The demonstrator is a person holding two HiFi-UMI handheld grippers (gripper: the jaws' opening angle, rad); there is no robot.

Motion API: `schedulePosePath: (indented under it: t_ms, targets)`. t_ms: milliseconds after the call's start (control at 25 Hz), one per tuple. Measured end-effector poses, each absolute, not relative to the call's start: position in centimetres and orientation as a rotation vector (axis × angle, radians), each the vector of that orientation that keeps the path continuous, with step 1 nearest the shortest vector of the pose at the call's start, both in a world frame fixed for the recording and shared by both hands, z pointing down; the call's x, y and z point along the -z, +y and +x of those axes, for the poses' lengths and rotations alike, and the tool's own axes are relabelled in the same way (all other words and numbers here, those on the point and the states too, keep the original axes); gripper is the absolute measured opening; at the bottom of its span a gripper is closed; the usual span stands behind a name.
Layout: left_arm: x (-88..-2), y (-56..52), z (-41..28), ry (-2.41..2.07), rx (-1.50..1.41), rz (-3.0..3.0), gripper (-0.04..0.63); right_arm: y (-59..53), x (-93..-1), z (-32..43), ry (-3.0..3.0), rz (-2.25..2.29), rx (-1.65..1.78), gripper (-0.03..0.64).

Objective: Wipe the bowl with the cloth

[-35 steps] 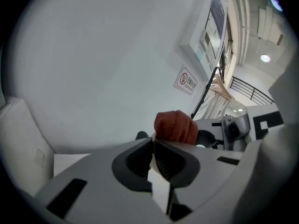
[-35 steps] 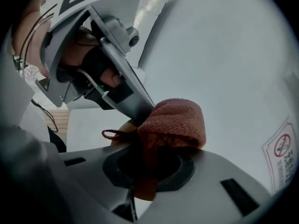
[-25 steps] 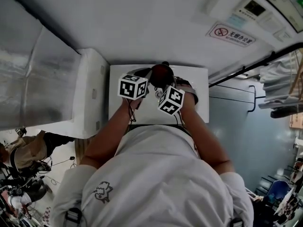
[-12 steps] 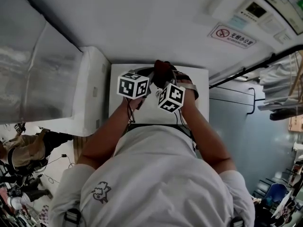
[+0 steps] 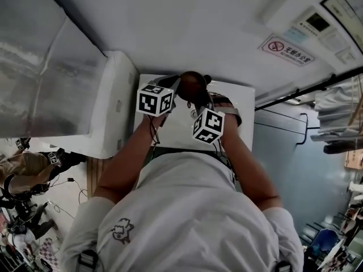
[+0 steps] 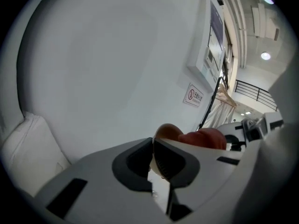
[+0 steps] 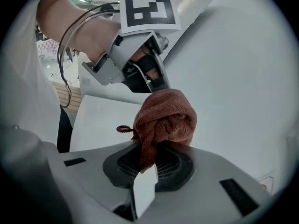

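My left gripper (image 5: 177,88) is shut on the thin rim of a tan bowl (image 6: 166,130), held up over the white table (image 5: 170,135). My right gripper (image 5: 197,102) is shut on a bunched reddish-brown cloth (image 7: 166,118). The cloth (image 6: 205,138) presses against the bowl right beside the left jaws. In the right gripper view the cloth covers the bowl, and the left gripper (image 7: 158,82) meets it from above. In the head view bowl and cloth show as one dark brown lump (image 5: 193,84) between the two marker cubes.
A white padded block (image 5: 113,106) stands left of the table. A pale wall with a no-smoking sign (image 5: 286,50) rises behind it. A dark rail (image 5: 306,89) and a hanging garment are at the right. Another person and gear sit at lower left (image 5: 28,169).
The right gripper's cube has slid slightly down and right, toward the person's body; the left cube has edged left. The cloth stays against the bowl. Both grips are unchanged.
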State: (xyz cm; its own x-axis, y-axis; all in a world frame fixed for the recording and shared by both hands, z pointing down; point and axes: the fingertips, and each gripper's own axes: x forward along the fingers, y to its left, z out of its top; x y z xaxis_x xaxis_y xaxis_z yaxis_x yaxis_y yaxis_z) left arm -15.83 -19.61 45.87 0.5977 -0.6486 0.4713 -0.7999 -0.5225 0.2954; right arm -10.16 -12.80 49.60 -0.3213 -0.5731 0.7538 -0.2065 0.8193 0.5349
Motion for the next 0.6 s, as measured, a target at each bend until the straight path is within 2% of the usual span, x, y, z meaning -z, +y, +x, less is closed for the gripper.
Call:
schedulePosePath:
  t_ms: [160,360,600]
  targets:
    - [-46.4,-19.6,-16.9,-1.176,-0.449,2.343,0.023,-14.6,-49.1,-9.0,-1.848,0.619,0.439,0.055]
    - [-46.9,-18.4,-14.7,-1.069,-0.465,2.355,0.023,-18.1,-47.5,-8.2,-1.796,0.714,0.498,0.055]
    - [-44.9,-18.2,-12.8,-1.026,-0.388,2.391,0.021,-17.9,-47.6,-10.4,-1.859,0.716,0.498,0.055]
